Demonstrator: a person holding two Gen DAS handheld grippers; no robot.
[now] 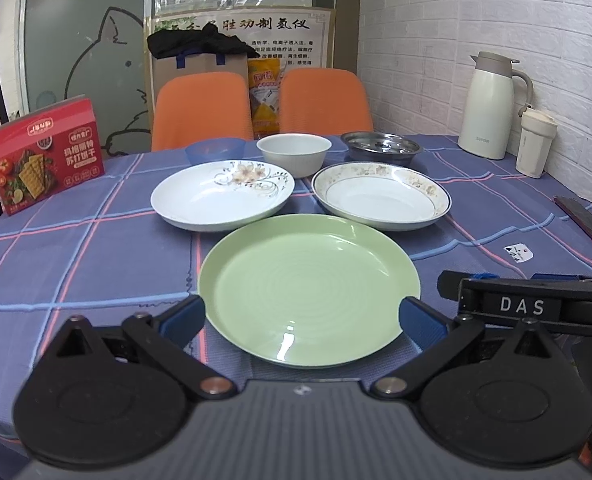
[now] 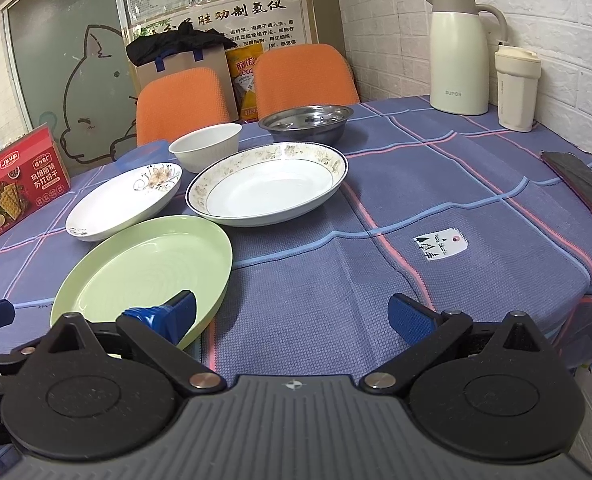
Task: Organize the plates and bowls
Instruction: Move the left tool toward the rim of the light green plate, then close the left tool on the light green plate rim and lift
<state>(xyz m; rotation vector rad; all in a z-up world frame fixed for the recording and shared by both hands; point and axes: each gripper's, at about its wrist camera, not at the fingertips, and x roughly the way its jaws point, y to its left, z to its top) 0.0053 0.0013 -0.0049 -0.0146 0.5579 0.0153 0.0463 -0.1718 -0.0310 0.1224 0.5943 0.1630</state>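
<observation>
Green plate [image 1: 310, 290] sits nearest on the checked tablecloth [image 1: 95, 248], alone, nothing on it; behind it, floral white plate [image 1: 221, 194] on the left and gold-rimmed deep plate [image 1: 382, 196] on the right, each lying separately; far row left to right: blue bowl [image 1: 215, 150], white bowl [image 1: 293, 154], steel bowl [image 1: 380, 147], all apart; so nothing stacked yet, my read is the task is at its start, all six pieces left to sort.

Left gripper [image 1: 302, 316] spread wide, fingers flanking the green plate's near edge, not pinching it; right gripper [image 2: 291, 314] also spread, hanging over bare cloth just right of the green plate, its left pad [image 2: 175, 314] over the plate rim; contact unclear.

Likely first grab is the green plate; thermos jug [image 2: 460, 52], cup [image 2: 516, 88] and phone [image 2: 580, 182] sit far right, clear of the work.
</observation>
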